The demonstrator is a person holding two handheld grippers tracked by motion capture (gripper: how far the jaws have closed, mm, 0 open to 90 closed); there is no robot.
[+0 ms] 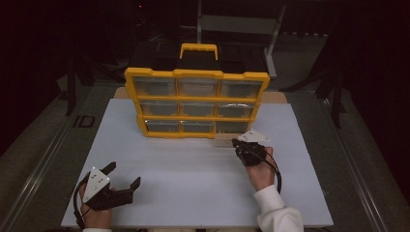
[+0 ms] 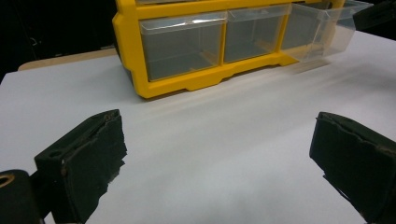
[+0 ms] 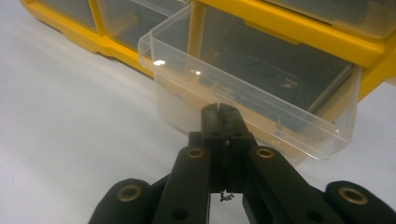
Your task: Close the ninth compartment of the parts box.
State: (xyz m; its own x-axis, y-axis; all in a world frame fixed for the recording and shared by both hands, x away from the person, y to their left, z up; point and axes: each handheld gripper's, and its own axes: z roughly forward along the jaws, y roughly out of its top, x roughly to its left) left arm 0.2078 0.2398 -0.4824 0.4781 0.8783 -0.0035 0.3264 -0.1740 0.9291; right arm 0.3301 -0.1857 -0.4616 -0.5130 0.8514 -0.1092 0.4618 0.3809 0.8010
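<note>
The clear plastic drawer [image 3: 252, 98] at the bottom right of the yellow organizer [image 1: 196, 102] stood partly pulled out of its slot, its front wall jutting over the bench [image 1: 193, 183] toward the person. The right claw [image 3: 219, 114] sat with its jaws shut flat together, tips right at the drawer's front wall; whether they pinched the rim or merely touched it could not be told from the right gripper view. That placement fitted a pull or push on the drawer, since a closed tip gives a narrow, firm point to work the thin plastic. The drawer looked empty, as far as its see-through walls allowed (reflections muddied the floor of it). The other drawers of the organizer sat flush in their yellow frame, which stood upright near the far edge of the bench, its handle on top. The left claw [image 1: 123, 176] rested well apart near the front left corner, jaws spread wide and holding nothing, probably parked out of the way.
</note>
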